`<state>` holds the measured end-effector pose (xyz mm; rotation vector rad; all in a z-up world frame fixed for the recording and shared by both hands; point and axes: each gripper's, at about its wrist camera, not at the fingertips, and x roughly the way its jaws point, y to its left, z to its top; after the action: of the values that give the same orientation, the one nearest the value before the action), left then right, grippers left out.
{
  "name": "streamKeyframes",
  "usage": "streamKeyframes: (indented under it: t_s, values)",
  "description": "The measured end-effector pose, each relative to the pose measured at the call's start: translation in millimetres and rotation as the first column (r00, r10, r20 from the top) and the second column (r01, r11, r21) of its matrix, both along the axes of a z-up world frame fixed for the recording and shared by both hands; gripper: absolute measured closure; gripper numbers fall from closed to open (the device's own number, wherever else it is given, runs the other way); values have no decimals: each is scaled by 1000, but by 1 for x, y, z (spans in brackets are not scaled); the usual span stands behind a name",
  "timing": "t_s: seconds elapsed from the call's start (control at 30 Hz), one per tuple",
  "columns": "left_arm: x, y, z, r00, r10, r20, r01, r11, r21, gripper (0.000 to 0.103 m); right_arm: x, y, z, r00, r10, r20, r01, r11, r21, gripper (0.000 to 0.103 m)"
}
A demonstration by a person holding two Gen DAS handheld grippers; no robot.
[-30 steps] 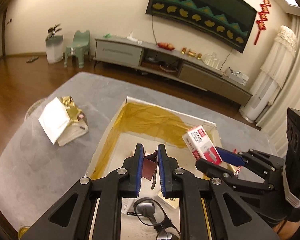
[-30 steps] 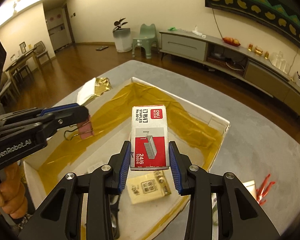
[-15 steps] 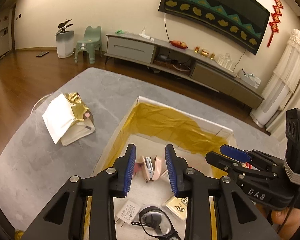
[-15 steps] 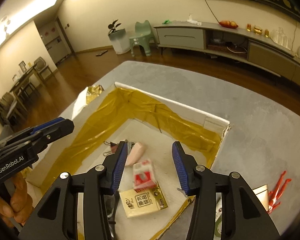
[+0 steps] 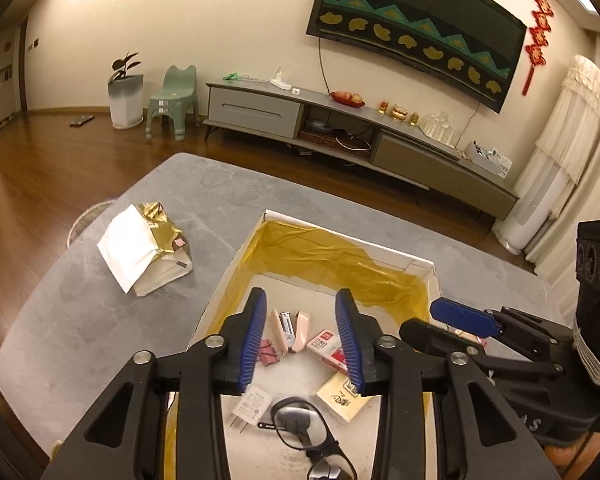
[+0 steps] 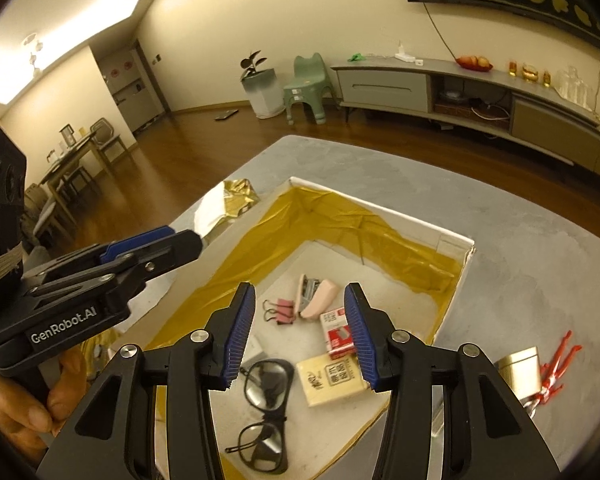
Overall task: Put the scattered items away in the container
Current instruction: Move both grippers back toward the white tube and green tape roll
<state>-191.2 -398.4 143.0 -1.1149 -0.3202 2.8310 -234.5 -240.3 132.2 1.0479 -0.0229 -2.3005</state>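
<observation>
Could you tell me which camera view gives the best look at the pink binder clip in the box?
The right wrist view: the pink binder clip lies fully exposed on the box floor, wire handles visible. In the left wrist view the clip is partly hidden behind the left gripper finger.

Both tools are matte black plastic, built from angular linked arms with triangular cut-outs and round silver screw heads at the joints. The left claw and the right claw each carry two fingers faced with ribbed blue pads. White lettering on the left tool's side reads "GenRobot.AI". A boxy black camera housing sits behind each, banded with pale ridged rings. A bare hand grips the left handle.
</observation>
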Motion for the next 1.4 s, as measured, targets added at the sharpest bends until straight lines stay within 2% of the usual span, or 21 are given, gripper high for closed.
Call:
streamKeyframes:
  t_s: [0.3, 0.47, 0.7, 0.87, 1.03, 1.4]
  values:
    - [27, 15, 16, 999, -39, -33, 38, 999, -24, 64, 36, 21, 20, 999, -26, -30, 27, 1000, 15, 53]
    - [47, 28, 29, 994, -81, -71, 81, 997, -10, 64, 58, 41, 38, 997, -27, -66, 29, 999, 21, 53]
    - [68, 55, 35, 984, -149, -93, 148, 989, -22, 60, 90, 63, 57, 993, -19, -112, 25, 998, 53, 53]
    - [76, 81, 32, 974, -211, -83, 209, 977, -35, 60, 107, 87, 54, 993, -45, -108, 52, 997, 64, 53]
    - [84, 108, 28, 957, -278, -80, 273, 960, -59, 60, 120, 120, 43, 993, -99, -67, 102, 994, 41, 53]
    - [87, 148, 6, 943, -330, -32, 326, 940, -98, 60, 127, 146, 21, 989, -141, -33, 143, 989, 47, 53]
